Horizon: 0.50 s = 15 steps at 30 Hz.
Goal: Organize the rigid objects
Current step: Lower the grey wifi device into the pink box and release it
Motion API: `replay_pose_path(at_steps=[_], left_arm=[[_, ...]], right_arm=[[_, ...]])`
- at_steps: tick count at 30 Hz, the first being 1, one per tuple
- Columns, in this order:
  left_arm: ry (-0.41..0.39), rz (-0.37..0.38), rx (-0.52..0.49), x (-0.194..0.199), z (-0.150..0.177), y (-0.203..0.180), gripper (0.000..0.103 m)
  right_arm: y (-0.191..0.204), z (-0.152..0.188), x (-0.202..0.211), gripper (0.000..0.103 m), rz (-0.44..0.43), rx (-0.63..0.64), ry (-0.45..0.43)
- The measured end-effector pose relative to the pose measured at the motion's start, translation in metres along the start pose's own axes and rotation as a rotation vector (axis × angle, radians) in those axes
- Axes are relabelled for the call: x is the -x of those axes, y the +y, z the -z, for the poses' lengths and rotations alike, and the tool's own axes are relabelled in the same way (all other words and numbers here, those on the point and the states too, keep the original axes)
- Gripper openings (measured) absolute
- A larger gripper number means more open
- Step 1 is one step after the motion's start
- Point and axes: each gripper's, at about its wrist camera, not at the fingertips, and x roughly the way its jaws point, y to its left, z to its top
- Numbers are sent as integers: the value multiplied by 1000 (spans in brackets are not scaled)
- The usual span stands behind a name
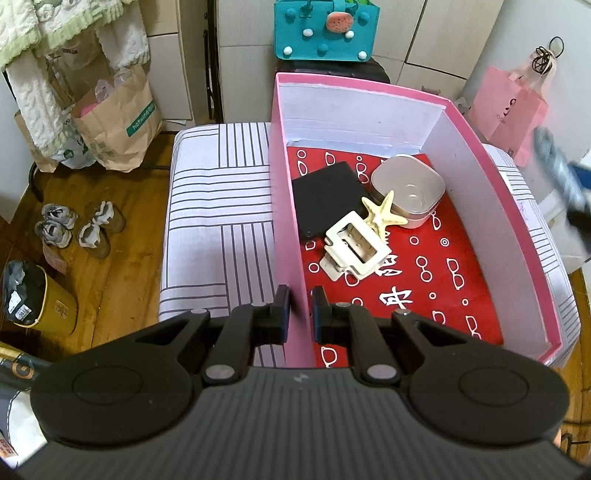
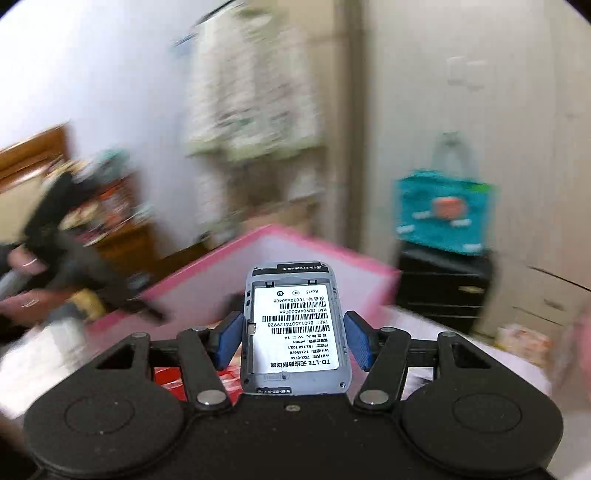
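A pink box (image 1: 284, 206) with a red patterned floor sits on a striped cushion (image 1: 218, 206). Inside lie a black flat case (image 1: 327, 197), a metal tin (image 1: 408, 188), a pale starfish (image 1: 382, 212) and a white hair clip (image 1: 356, 245). My left gripper (image 1: 300, 314) is shut on the box's left wall near the front corner. My right gripper (image 2: 293, 338) is shut on a grey pocket router (image 2: 291, 328) with its back cover off and a barcode label showing. It holds the router in the air near the pink box (image 2: 258, 269). The right wrist view is blurred by motion.
A teal felt bag (image 1: 325, 27) stands on a black case behind the box. Paper bags (image 1: 118, 118) and small shoes (image 1: 77, 229) are on the wooden floor at left, with a yellow bin (image 1: 40, 299). A pink bag (image 1: 513, 110) hangs at right.
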Motion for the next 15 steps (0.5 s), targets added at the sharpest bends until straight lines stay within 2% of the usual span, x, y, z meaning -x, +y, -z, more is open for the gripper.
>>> replay_pose_path(at_steps=[2, 4, 7, 13, 15], left_arm=[[2, 5, -3, 0, 0, 0, 11], [-1, 6, 2, 1, 1, 1, 11], [-10, 12, 15, 1, 2, 2, 11], [-14, 25, 29, 2, 3, 6, 11], [-17, 27, 30, 2, 3, 6, 11]], right_arm=[[13, -9, -20, 65, -85, 55, 119], [26, -15, -43, 65, -105, 127, 225], [39, -18, -72, 65, -106, 229, 336], [39, -7, -112, 65, -102, 364, 496], [46, -3, -119, 64, -42, 440, 511]])
